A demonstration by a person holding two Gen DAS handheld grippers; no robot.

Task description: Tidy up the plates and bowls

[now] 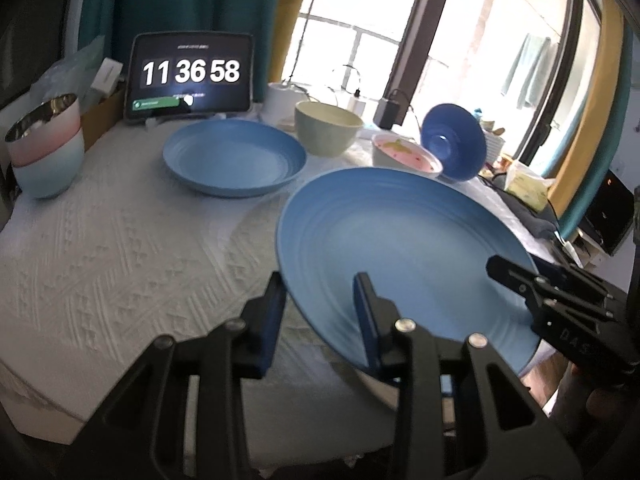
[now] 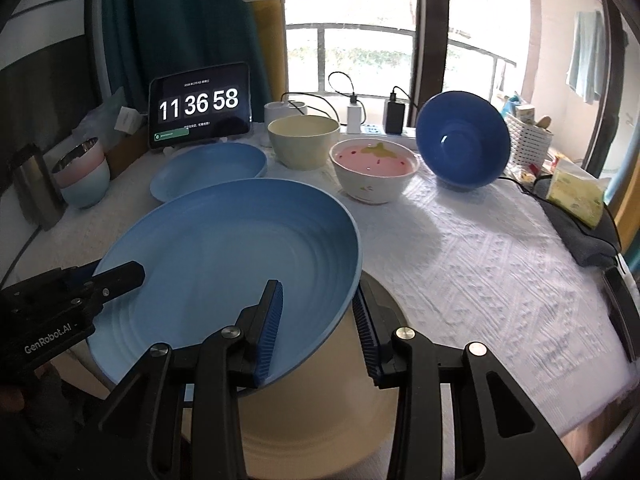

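Observation:
A large light-blue plate [image 1: 400, 248] [image 2: 224, 248] hangs tilted above the table, held at its near rim from both sides. My left gripper [image 1: 320, 316] is shut on the rim's left part and shows in the right wrist view [image 2: 120, 276] too. My right gripper [image 2: 319, 324] is shut on the rim's right part and shows in the left wrist view [image 1: 516, 280] too. Beneath lies a cream plate [image 2: 320, 420]. A second blue plate [image 1: 234, 160] [image 2: 208, 172] rests further back. Behind it stand a pale green bowl [image 2: 304, 140], a white bowl with a pink inside [image 2: 374, 172] and a dark blue bowl [image 2: 462, 140] tipped on its side.
Two stacked pink and blue bowls [image 1: 46, 148] and a metal flask [image 2: 32, 188] stand at the left. A tablet clock [image 1: 192, 76], chargers and cables line the back edge. A white basket [image 2: 528, 136], a tissue pack [image 2: 576, 192] and dark cloth sit on the right.

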